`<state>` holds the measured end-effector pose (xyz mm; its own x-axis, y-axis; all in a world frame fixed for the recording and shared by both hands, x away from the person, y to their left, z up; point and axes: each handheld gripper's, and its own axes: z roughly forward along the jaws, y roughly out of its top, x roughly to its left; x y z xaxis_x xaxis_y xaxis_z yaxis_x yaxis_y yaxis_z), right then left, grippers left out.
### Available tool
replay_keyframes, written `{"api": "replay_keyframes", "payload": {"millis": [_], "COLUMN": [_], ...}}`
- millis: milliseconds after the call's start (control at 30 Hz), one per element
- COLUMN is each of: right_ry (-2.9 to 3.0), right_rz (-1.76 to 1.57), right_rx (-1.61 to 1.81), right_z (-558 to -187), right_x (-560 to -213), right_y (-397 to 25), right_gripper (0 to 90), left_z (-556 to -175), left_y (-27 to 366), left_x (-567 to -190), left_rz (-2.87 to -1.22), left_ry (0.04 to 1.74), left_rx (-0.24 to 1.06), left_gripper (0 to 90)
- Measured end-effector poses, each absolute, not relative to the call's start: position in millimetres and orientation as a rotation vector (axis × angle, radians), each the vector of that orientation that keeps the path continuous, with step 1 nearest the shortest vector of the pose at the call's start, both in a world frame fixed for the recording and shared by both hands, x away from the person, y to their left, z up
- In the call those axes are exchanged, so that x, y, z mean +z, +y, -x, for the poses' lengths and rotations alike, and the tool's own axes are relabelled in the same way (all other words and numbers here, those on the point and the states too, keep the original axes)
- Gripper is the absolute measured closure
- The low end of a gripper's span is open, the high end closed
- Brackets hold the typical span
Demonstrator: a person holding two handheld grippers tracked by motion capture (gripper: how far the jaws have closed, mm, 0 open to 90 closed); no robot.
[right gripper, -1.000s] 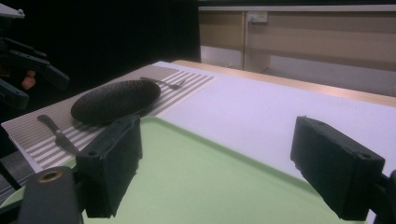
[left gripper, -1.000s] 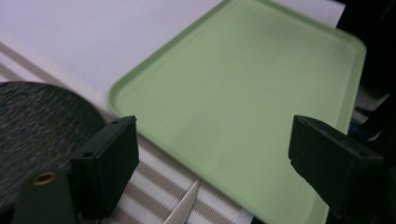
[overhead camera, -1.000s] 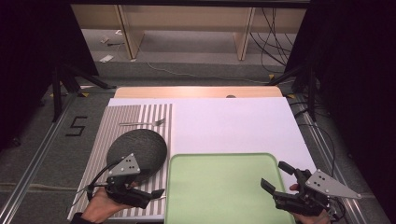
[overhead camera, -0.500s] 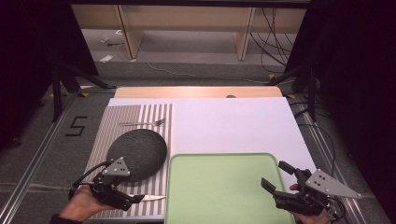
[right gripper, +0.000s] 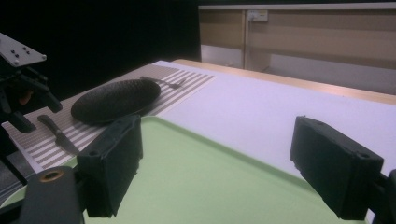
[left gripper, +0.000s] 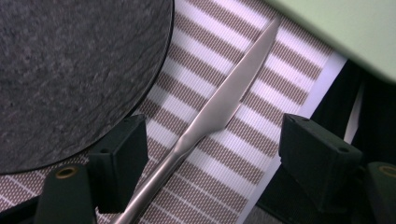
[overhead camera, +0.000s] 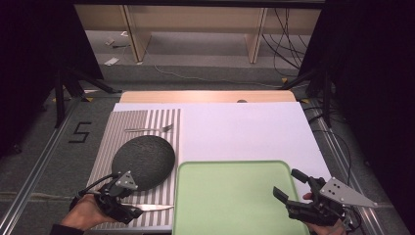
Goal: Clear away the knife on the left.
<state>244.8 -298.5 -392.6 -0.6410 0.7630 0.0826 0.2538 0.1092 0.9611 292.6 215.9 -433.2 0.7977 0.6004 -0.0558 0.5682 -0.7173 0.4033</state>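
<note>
A silver knife lies on the striped placemat, just in front of the dark round plate. My left gripper is low over the knife's handle end, near the table's front edge. In the left gripper view the knife runs diagonally between the wide-apart jaws, its handle close to the left jaw; the gripper is open. A fork lies beyond the plate. My right gripper hovers open over the near right corner of the green tray, with nothing between its jaws.
White table covering lies right of the placemat and behind the tray. A wooden strip marks the far edge. The right gripper view takes in the plate, knife and the other gripper.
My left gripper has drawn back from the plate's near edge, leftward and toward the table's front, so the knife now lies in plain sight. The right gripper has stayed put.
</note>
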Motion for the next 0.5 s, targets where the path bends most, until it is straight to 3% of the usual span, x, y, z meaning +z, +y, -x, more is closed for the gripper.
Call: {"api": "replay_keyframes", "payload": {"millis": [500], "right_ry": [1.963], "right_rz": [-0.986], "right_rx": [1.555], "right_z": [-245], "right_x": [-393], "right_y": [-298], "right_gripper": [17.9], "left_z": [-308], "left_y": [227], "left_x": [-454], "left_rz": [-2.727], "left_ry": [0.949], "left_rx": [0.116], "left_gripper": [33.0]}}
